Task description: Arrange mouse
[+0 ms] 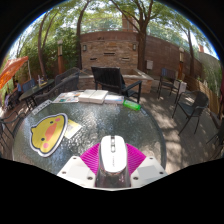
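While the glass worktop point(85, 125) spreads out ahead under trees, the scene reads from the left of the tongs point(112, 168) to their right. Far to the left, past the rim, hangs something orange point(12, 72), too small to name. Nearer, ahead and left of the tongs, a yellow duck-shaped mat point(47, 132) lies flat on the glass, well apart from the fingers. Beyond it, at the far side of the worktop, sit a flat white box point(95, 97) and, just to its right, a small green thing point(132, 103) that cannot be made out.

Between the fingers point(78, 172) lies the mouse point(112, 152), white, with its scroll wheel toward the far end. Its long axis runs straight along the fingers, so it points directly away from the tongs toward the white box. Its near end sits low between the two white fingertips, and the magenta pads point(92, 157) flank it on both sides. The pads look to be close against its flanks, yet whether they press on it or leave a sliver of gap cannot be told, so the grip itself stays uncertain. The mouse appears to rest on the glass.

Beyond the worktop stand dark chairs point(110, 80), then a brick wall point(110, 48). To the right of the tongs, more chairs point(190, 105) stand on the paved ground, well apart from the worktop.
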